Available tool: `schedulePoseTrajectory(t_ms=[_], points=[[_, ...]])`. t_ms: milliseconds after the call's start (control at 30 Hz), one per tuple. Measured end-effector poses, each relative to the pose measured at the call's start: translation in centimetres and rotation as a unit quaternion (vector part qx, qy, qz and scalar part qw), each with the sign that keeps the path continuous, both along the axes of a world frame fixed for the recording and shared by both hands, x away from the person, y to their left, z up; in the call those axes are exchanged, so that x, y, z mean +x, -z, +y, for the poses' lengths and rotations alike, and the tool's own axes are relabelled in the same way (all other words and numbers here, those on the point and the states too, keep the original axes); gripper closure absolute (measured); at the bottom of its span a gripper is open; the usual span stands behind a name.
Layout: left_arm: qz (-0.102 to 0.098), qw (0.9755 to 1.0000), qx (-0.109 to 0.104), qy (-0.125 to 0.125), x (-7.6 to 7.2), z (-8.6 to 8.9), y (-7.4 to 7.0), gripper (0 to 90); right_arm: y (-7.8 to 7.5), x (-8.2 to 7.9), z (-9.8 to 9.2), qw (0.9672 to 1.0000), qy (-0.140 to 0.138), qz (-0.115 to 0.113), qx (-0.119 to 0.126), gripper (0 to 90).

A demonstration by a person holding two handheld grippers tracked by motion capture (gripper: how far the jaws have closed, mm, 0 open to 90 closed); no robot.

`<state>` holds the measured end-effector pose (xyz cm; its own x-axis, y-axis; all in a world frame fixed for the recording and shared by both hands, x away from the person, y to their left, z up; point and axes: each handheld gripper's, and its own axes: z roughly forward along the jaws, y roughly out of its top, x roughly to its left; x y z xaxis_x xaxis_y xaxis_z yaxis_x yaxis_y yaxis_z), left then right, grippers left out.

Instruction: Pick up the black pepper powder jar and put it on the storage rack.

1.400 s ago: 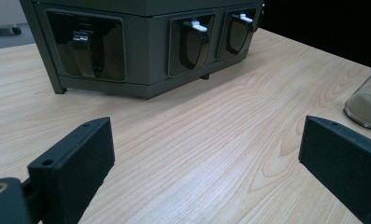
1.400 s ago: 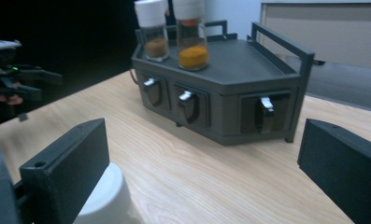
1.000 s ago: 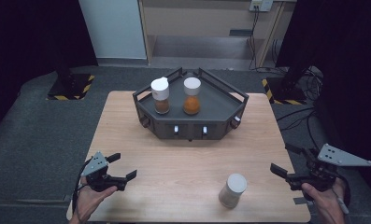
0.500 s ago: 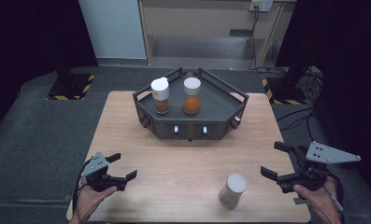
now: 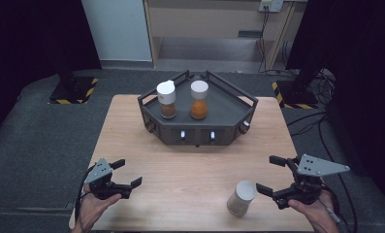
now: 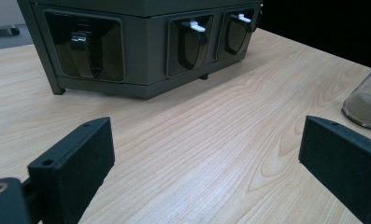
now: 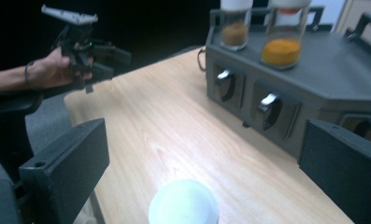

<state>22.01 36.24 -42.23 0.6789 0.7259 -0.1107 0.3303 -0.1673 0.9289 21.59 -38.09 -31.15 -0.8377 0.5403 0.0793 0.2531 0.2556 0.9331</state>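
At about eight o'clock on the table (image 5: 132, 126), the left gripper (image 5: 123, 174) hovered with its jaws spread wide and empty, well apart from everything. Toward twelve o'clock stood the dark rack (image 5: 238, 109), carrying a brown-filled jar (image 5: 166, 99) and, just beside it, an orange-filled jar (image 5: 199, 100), both upright with white caps. At about five o'clock stood the loose jar (image 5: 242, 198), upright on the wood, white-capped, holding a greyish powder. Just beside it at four o'clock, the right gripper (image 5: 272, 175) hung with its jaws wide apart and holding nothing.

The likeliest trouble appeared to be a knock: the right gripper's view looked down on the jar's cap (image 7: 183, 202), so one jaw coming in low might have clipped the jar and tipped it. It stood near the table's front edge and could have rolled off. A grasp taken too high on the smooth cap might also have slipped.

The surface was pale wood with visible grain. Around it lay grey floor, hazard-striped bases at ten and two o'clock, trailing cables at two, and dark curtains on either side.
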Motion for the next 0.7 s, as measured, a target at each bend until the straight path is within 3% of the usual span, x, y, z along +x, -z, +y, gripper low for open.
schedulePoseTrajectory(t_ms=[367, 700], points=[[0.000, 1.0000, 0.001, -0.001, 0.0, 0.0, 0.0, 2.3, 1.5, -0.3, 2.1, 0.9984, -0.012, 0.003, -0.055, 3.2], [-0.001, 1.0000, 0.002, 0.000, 0.0, 0.0, 0.0, 2.3, 2.8, -0.1, 2.7, 0.9975, -0.011, 0.014, -0.069, 3.7]])
